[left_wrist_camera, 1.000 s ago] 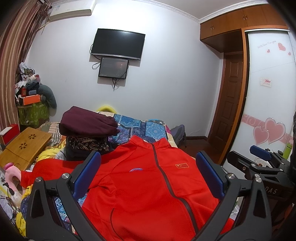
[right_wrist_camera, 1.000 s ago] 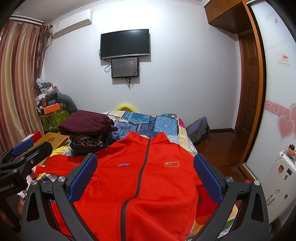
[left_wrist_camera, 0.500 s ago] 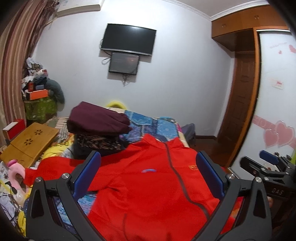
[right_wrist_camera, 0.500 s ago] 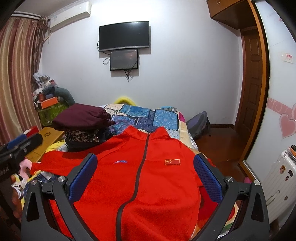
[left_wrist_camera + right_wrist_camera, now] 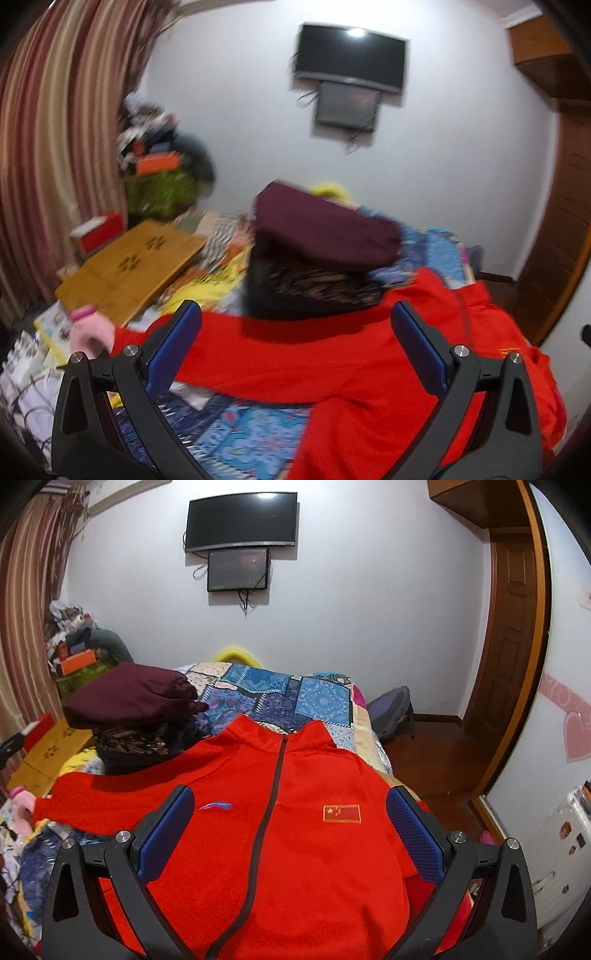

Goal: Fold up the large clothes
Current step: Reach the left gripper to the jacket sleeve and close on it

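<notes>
Jacket, red and zipped, lies front-up on the bed, collar toward the wall with the TV, so its long axis runs straight away from me along the zip. Taking the zip as my landmark: my right claw hangs over the chest, almost centred on the zip, both blue pads spread wide with nothing between them. My left claw is out to the left of the zip, over the sleeve that stretches sideways across its gap, at right angles to the zip; its pads are also wide apart and empty. That sleeve runs out left toward the pink toy, and just beyond it, on the collar side, sits the stack of folded clothes. I judge no fold is made yet. As I read it, the left claw is clearly the nearer one to that sleeve, so the opening move should be its: drop onto the sleeve left of the zip and carry it rightward across the chest. The left view is blurred, so I can't tell how close the pads are to the cloth.
</notes>
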Available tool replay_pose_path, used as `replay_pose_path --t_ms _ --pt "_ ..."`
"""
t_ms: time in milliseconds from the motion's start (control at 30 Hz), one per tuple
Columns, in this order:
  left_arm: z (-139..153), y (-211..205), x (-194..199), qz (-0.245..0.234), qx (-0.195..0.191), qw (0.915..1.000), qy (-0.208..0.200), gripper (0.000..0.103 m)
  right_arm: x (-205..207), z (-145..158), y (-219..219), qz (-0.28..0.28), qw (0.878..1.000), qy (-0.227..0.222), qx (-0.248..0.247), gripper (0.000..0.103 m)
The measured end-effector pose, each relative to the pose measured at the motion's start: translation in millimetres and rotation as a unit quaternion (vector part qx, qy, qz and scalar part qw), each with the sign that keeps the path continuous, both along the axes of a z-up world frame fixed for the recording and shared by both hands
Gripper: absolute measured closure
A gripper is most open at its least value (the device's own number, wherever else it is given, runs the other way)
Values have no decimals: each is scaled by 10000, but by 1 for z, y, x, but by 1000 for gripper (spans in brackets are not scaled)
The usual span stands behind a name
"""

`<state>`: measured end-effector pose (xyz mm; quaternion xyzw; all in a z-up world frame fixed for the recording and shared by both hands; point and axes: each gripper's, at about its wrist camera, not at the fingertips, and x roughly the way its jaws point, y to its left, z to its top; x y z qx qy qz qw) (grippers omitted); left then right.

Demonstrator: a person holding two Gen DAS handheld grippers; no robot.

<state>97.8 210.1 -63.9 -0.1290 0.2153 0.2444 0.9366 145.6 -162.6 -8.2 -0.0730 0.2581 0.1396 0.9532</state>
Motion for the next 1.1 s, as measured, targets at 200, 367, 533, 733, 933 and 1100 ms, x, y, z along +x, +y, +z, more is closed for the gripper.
replay_pose_path --t_ms 200,367,533,733,933,1100 --pt "-48 84 -2 694 -1078 9913 281 0 38 -12 18 201 9991 321 -168 0" --pt "-104 144 -11 1283 -1753 9726 826 0 68 -34 37 541 9938 969 -121 0" --pt "-155 185 -21 1360 -2782 9457 992 5 91 -58 50 655 9858 1538 -130 0" --pt "-198 213 -21 1230 -3858 9110 784 15 105 -73 54 626 9803 1847 -296 0" --pt "-215 228 -12 1263 -4220 8958 593 28 115 -82 54 560 9769 2033 -352 0" --pt "-230 243 -6 1519 -4234 8902 719 61 118 -87 55 540 9744 2152 -366 0"
